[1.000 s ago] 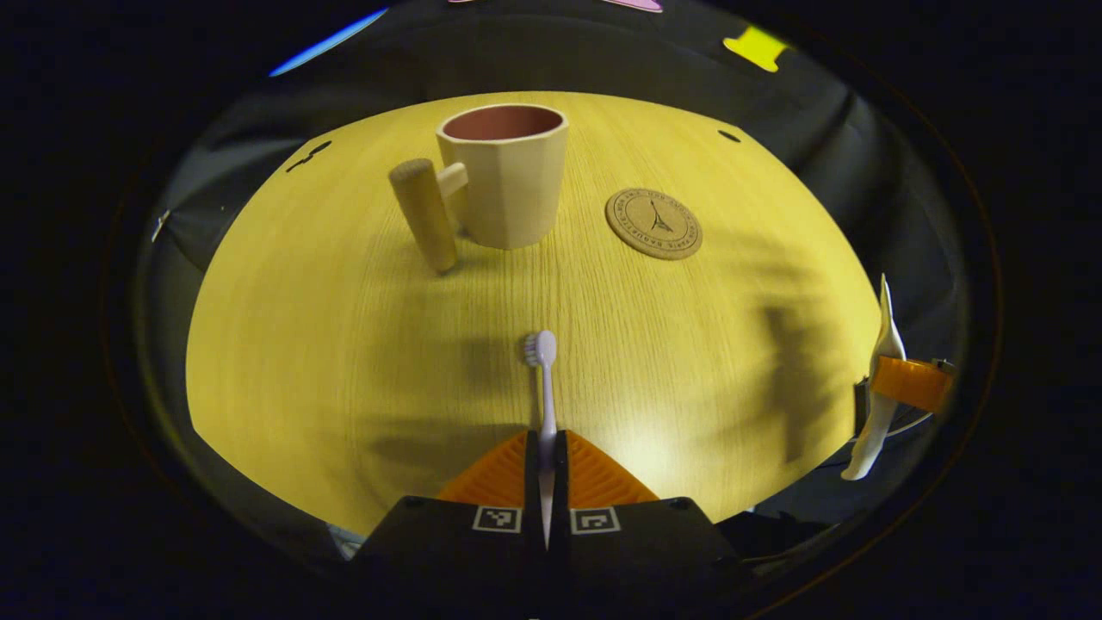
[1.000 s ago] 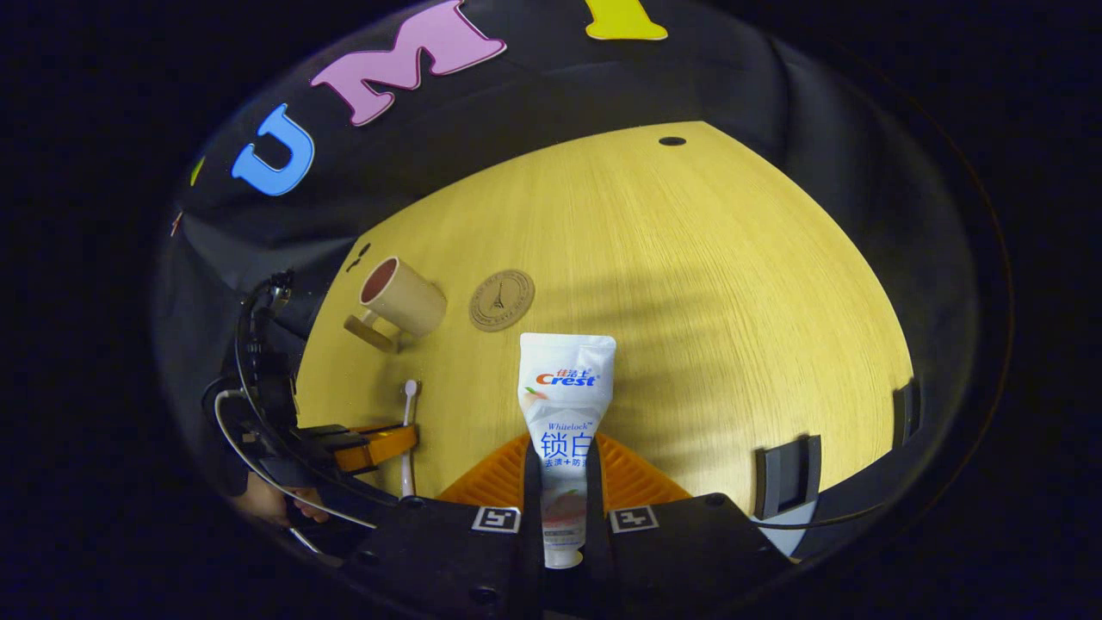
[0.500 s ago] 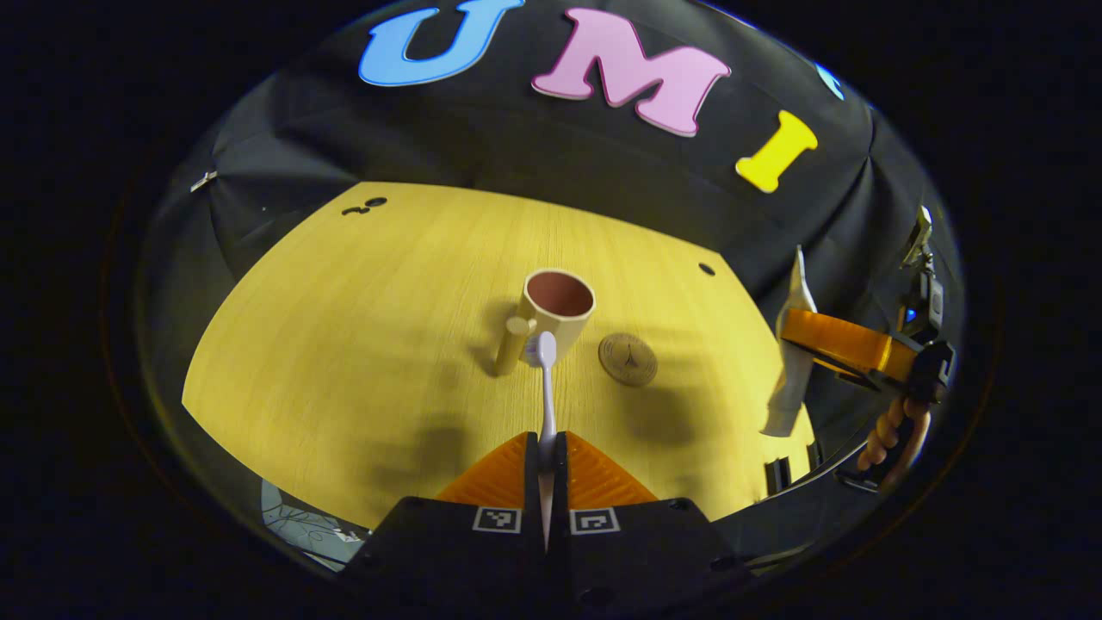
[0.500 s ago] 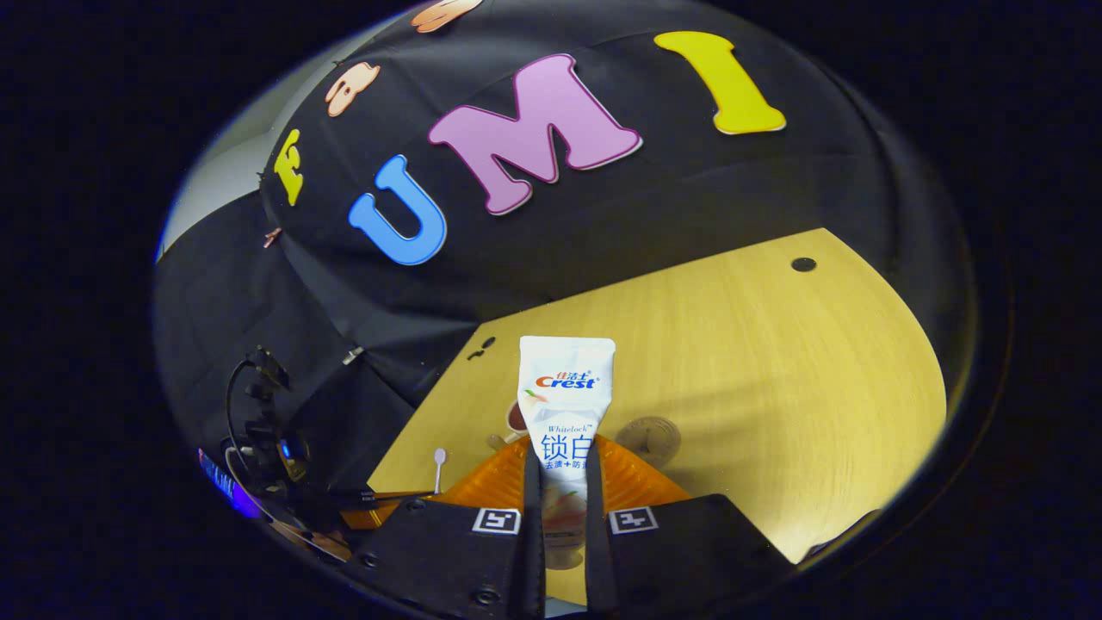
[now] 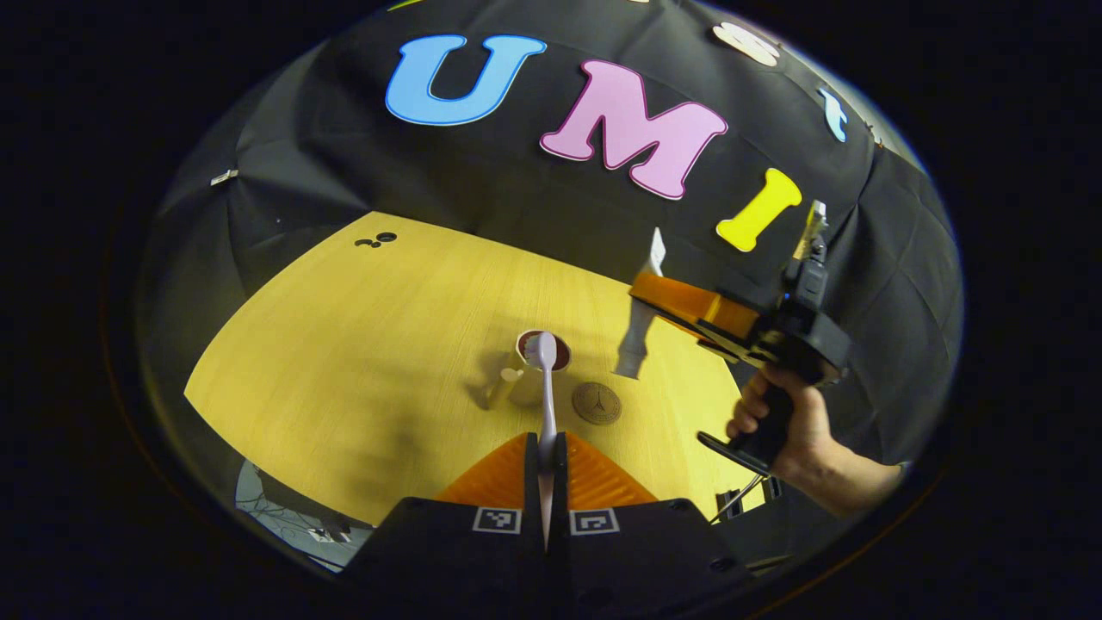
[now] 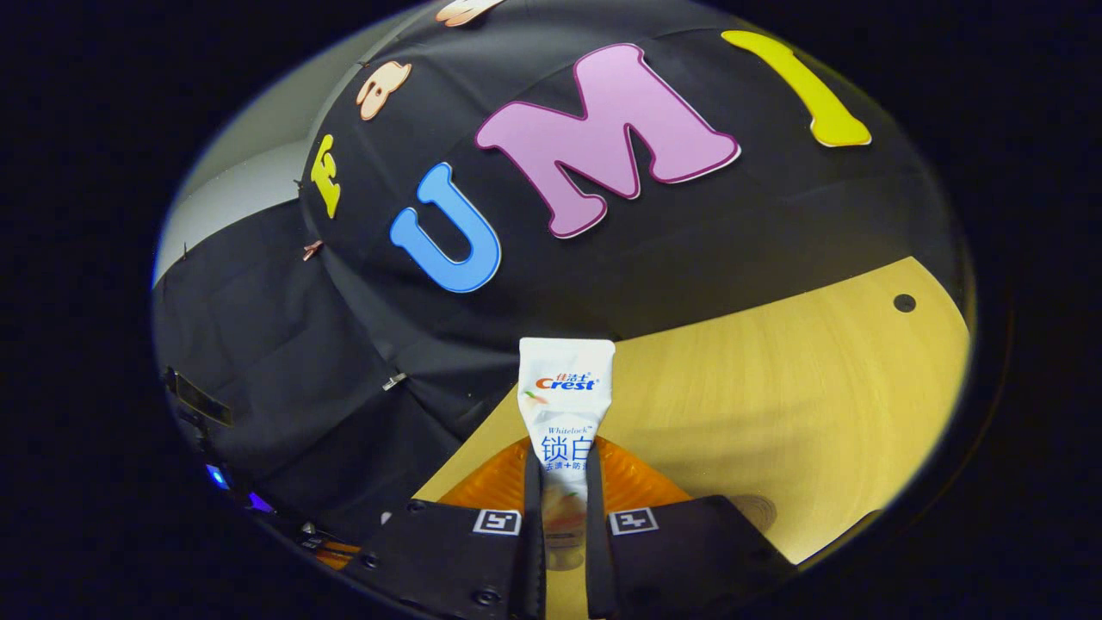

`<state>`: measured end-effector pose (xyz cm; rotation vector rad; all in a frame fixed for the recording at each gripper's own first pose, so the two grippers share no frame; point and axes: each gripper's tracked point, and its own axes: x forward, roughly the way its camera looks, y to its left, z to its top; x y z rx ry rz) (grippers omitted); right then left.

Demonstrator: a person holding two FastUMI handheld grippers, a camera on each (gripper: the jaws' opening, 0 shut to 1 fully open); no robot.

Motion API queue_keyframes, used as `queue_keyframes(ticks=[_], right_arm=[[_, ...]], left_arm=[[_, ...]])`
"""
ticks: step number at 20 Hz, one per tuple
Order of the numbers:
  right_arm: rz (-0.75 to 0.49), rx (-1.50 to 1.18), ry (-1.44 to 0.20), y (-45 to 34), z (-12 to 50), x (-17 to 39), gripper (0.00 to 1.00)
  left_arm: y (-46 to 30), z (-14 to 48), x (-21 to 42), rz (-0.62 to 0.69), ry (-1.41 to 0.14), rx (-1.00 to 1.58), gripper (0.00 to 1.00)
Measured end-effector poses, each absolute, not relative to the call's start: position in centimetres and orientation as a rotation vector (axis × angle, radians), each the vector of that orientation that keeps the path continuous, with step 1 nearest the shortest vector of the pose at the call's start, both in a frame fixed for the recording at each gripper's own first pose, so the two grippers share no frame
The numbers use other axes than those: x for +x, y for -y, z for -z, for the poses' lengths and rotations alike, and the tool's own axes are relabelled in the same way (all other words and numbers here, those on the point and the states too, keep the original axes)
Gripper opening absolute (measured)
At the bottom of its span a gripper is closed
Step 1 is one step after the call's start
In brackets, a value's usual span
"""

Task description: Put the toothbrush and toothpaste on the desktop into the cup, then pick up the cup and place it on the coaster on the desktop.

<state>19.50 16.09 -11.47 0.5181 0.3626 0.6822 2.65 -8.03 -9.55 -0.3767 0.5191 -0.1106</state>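
Holding the toothbrush (image 5: 546, 387) clenched in my left tongs (image 5: 546, 448), its head lined over the cup (image 5: 535, 366) at frame centre; right tongs (image 6: 564, 482) grip the toothpaste (image 6: 564, 405); I'd lower straight, releasing inside the rim.

One toothbrush (image 5: 546, 379), its single bristled head (image 5: 542, 348) seen in line with the cup's mouth. One toothpaste tube (image 6: 564, 413), white, also seen edge-on in the left gripper view. One cup (image 5: 535, 368) with one peg-like handle (image 5: 504, 384) — standing on the one desk (image 5: 344, 344). One round coaster (image 5: 597, 402) just beside the cup.

Two claws in all — the left claw (image 5: 546, 449) with the toothbrush pinched between its two fingers, and the right claw (image 6: 564, 482) with its two fingers pressed on the tube. One hand (image 5: 788, 422) is visible, wrapped around the right claw's grip. The desk's far edge carries three small dark holes, counted across both views.
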Motion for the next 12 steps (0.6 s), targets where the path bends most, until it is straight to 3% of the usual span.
queue_keyframes(ticks=[12], right_arm=[[-0.685,0.393,-0.415,-21.7,19.4,25.1,0.22]], left_arm=[[6.2,10.0,0.7,0.002,-0.533,-0.414,0.06]])
